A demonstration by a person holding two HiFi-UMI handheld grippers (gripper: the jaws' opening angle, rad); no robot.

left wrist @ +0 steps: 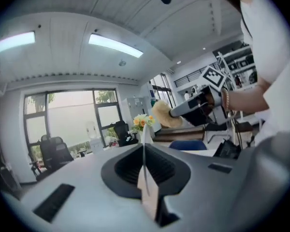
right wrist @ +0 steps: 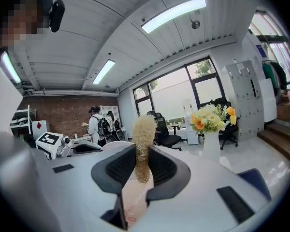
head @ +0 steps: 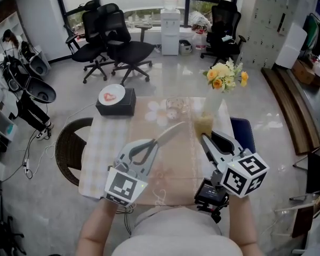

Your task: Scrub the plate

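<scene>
Only head view shows stained plate (head: 112,95) atop box (head: 116,108).

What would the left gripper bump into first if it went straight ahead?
Probably the flower vase, which stands straight beyond the plate it holds, though depth is unclear.

Seen from overhead, the head camera looks steeply down on the surface (head: 106,143), left gripper (head: 178,126) and right gripper (head: 204,138). Each gripper camera rides close behind its own jaws, angled up toward windows (left wrist: 72,120) and ceiling (right wrist: 87,47). All three views share the yellow flowers (head: 224,76).
</scene>
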